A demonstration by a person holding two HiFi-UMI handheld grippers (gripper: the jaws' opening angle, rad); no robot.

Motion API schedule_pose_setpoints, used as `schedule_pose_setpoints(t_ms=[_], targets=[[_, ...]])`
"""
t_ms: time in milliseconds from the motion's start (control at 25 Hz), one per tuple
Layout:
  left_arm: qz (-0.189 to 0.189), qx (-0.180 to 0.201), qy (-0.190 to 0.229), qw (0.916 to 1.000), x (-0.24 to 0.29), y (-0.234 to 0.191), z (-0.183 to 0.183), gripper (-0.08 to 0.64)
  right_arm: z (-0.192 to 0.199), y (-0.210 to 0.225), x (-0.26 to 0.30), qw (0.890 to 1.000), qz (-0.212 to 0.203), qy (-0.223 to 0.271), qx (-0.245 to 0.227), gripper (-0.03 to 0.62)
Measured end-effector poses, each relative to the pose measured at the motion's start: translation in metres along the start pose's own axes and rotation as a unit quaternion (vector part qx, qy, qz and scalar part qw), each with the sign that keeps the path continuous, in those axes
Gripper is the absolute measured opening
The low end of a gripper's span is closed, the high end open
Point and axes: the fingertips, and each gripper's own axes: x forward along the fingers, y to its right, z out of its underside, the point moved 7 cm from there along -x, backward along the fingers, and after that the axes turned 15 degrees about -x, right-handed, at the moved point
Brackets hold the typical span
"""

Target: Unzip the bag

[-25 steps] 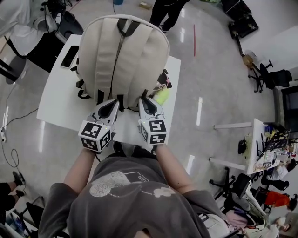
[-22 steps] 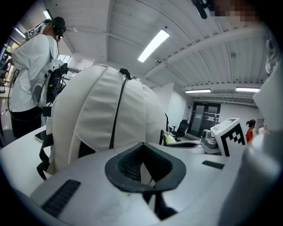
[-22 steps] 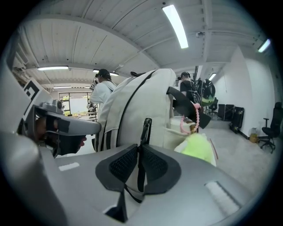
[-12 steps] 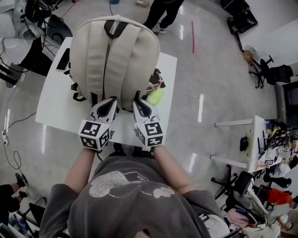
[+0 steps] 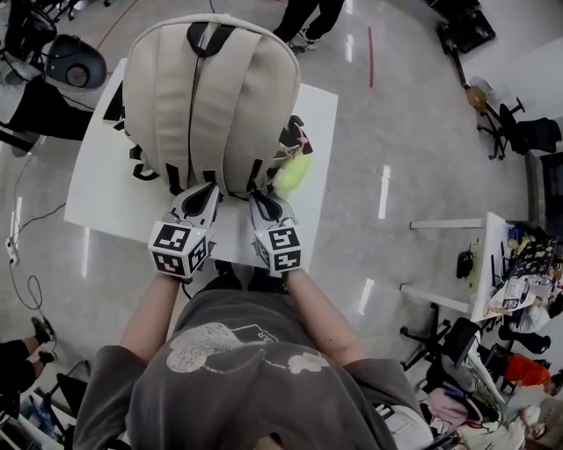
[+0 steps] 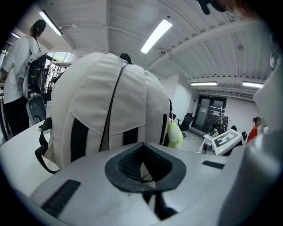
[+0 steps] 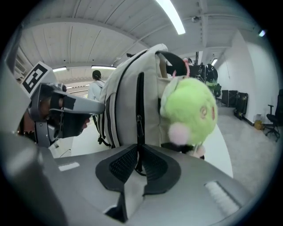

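Large open-plan lab or office workspace, indoors. Glossy pale grey floor (image 5: 413,132) w/ light reflections and a red line (image 5: 370,57) marked on it. Plain white tabletop (image 5: 97,193) stands alone mid-floor. Black swivel chairs (image 5: 528,136) at right. Near them, a white desk (image 5: 486,264) cluttered w/ papers & small gear. Ceiling of ribbed white panels w/ long strip lights (image 6: 155,34). Dark glass doors (image 6: 211,112) in bkgd. Other people are about: one standing in a white top (image 6: 20,62), and the dark-clad legs of another (image 5: 308,18) at the far side of the tabletop.
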Motion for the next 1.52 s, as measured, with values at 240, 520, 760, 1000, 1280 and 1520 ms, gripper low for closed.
schedule_pose_setpoints(t_ms=[240, 520, 760, 1000, 1280, 1520], targets=[[-0.009, -0.009, -0.011, 0.9999, 0.001, -0.004, 0.014, 0.005, 0.035, -0.008, 0.011, 0.997, -0.019, -0.069, 0.013, 0.032], [-0.016, -0.013, -0.021, 0.9996, -0.006, -0.011, 0.025, 0.005, 0.051, -0.016, 0.020, 0.990, -0.031, -0.135, 0.037, 0.031], [-0.016, -0.011, -0.027, 0.9994, -0.009, -0.011, 0.030, 0.006, 0.064, -0.017, 0.021, 0.984, -0.031, -0.164, 0.056, 0.031], [-0.015, -0.011, -0.030, 0.9994, -0.012, -0.012, 0.034, 0.005, 0.064, -0.017, 0.022, 0.985, -0.033, -0.160, 0.056, 0.031], [-0.012, -0.010, -0.017, 0.9997, -0.017, -0.015, 0.027, 0.005, 0.054, -0.013, 0.009, 0.991, -0.006, -0.127, 0.038, 0.054], [-0.001, -0.005, -0.011, 0.9999, -0.021, -0.016, 0.027, 0.005, 0.042, -0.005, -0.004, 0.993, 0.024, -0.110, 0.024, 0.127]])
